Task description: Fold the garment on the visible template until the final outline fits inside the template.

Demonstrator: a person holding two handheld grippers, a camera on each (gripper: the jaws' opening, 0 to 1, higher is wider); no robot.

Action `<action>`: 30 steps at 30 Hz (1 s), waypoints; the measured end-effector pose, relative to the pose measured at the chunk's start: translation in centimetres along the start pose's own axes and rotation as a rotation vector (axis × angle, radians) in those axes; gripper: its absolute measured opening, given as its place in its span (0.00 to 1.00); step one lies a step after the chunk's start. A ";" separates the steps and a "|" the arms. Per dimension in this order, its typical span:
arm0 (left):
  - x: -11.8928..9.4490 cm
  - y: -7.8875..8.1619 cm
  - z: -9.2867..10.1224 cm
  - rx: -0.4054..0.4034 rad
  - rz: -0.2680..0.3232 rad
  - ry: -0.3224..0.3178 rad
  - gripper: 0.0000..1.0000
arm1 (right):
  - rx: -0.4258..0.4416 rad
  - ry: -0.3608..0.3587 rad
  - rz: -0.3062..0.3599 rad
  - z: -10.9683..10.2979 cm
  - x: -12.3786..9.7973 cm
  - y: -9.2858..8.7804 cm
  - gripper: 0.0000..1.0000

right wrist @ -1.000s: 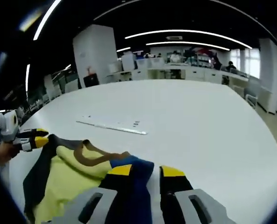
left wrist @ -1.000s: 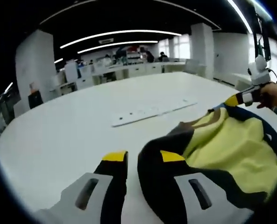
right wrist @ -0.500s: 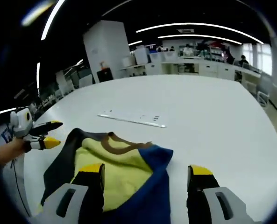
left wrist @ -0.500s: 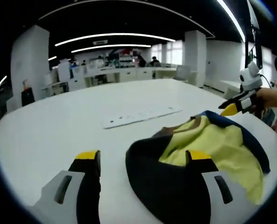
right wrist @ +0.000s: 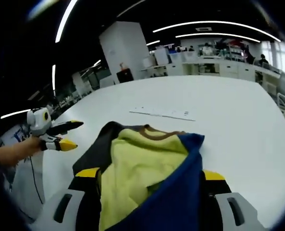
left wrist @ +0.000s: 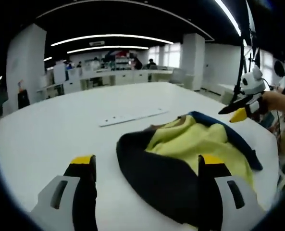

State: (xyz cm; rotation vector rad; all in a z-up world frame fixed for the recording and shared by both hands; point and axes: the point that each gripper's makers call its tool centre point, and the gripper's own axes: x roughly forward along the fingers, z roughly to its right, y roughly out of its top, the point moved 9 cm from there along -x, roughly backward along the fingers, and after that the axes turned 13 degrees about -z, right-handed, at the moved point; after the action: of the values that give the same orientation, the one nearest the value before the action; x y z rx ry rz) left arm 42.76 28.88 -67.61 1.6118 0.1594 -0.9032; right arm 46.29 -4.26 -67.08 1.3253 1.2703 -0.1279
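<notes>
Garment [left wrist: 190,154] bunched on white table [left wrist: 60,130], near edge hiding behind both tools' spread jaws, left tool [left wrist: 147,166], right tool [right wrist: 149,175].

Bright ceiling strips [left wrist: 108,37], soft blur, fisheye-warped edges.

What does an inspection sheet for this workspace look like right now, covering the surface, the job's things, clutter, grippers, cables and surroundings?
Surface: white table, large and bare around the work.
Job's things: garment, yellow with dark and blue parts, lying bunched on the table; no template outline can be made out.
Clutter: a flat white strip lies beyond the garment.
Grippers: left gripper open, jaws on either side of the garment's dark edge; right gripper open, cloth lying between its jaws.
Cables: a thin dark cable hangs near the person's hand.
Surroundings: open office with white desks, pillars, strip ceiling lights and distant people.
</notes>
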 end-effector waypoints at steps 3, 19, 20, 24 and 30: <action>-0.8 -0.6 0.7 0.022 -0.007 -0.012 0.83 | -0.025 0.011 -0.023 -0.7 -0.7 -1.1 0.81; -5.2 -4.7 5.9 0.013 -0.018 -0.046 0.72 | -0.096 0.068 -0.061 -4.9 -4.3 -7.8 0.78; -5.4 -5.0 6.2 0.012 -0.022 -0.046 0.70 | -0.095 0.071 -0.060 -5.1 -4.5 -8.2 0.78; -5.9 -6.3 7.5 -0.009 -0.046 -0.064 0.67 | -0.099 0.103 -0.062 -6.2 -5.1 -10.0 0.77; -6.7 -7.8 8.9 -0.048 -0.062 -0.045 0.63 | -0.076 0.117 -0.055 -7.0 -5.4 -12.1 0.74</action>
State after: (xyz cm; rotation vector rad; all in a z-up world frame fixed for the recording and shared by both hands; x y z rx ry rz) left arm 29.68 25.60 -69.34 1.5479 0.1989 -0.9754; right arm 31.58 -6.07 -68.98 1.2479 1.3980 -0.0405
